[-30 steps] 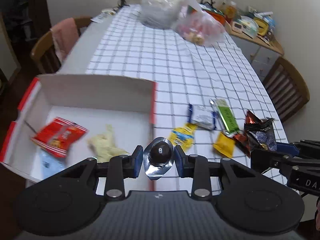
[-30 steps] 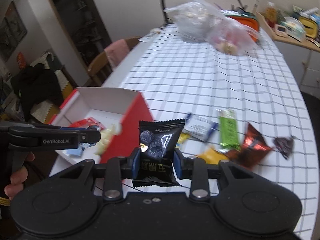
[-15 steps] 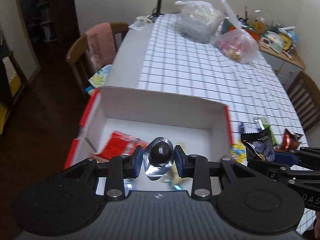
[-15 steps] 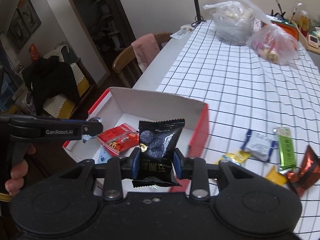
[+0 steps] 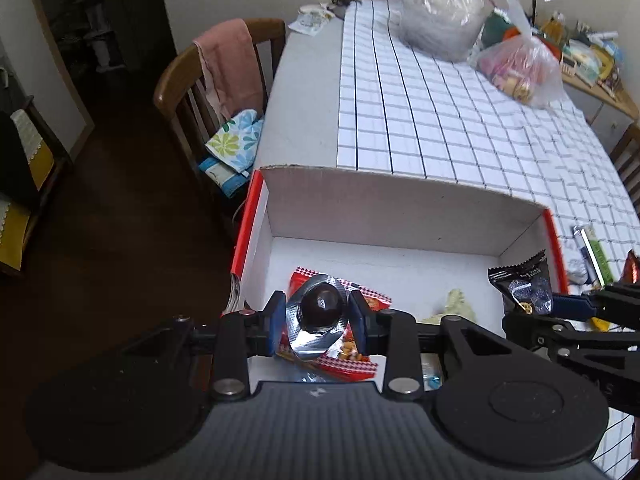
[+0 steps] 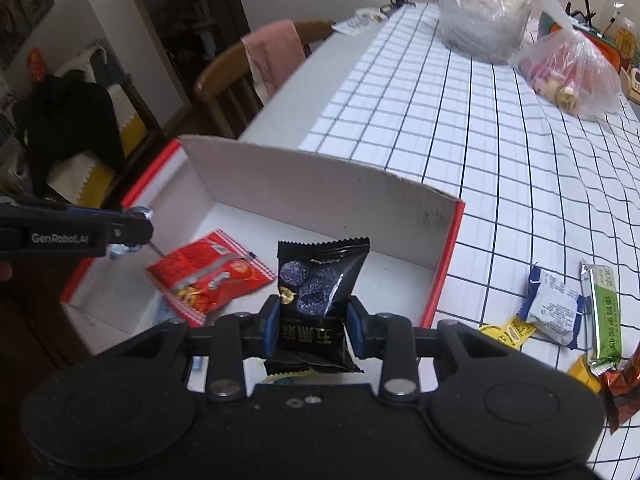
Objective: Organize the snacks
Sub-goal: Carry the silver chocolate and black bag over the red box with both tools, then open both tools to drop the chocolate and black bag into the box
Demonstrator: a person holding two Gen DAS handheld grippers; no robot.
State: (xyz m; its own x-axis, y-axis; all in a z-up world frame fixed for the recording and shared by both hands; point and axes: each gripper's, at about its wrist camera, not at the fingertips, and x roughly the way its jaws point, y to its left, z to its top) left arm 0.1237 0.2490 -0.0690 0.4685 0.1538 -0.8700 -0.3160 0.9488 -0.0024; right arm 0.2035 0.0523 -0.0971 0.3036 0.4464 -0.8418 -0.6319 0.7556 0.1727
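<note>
The counter (image 6: 500,128), under a white cloth with a dark grid, carries the open cardboard box (image 6: 320,184), red outside and white inside, at its near left corner. Inside the box lie a red snack packet (image 6: 208,276) and a pale yellowish snack (image 5: 460,304); outside it, to the right on the cloth, several loose snacks wait, among them a blue-and-white packet (image 6: 554,310) and a green bar (image 6: 606,316). Both tools hover over the box. The right hand-held gripper (image 6: 314,322) pinches a black snack pouch (image 6: 320,280) upright across its lower half; the pouch looks light, crinkly and slippery, with soft contents, so a hold across the flat middle suits it better than one on the crimped seam. The left hand-held gripper (image 5: 318,322) is pressed onto a silver foil blister (image 5: 316,320) with a dark round sweet in its dome; that looks light too, the thin foil easy to bend and the dome easy to crush, so it is best gripped by its edges, as here. Both should drop safely into the box's free floor.
</note>
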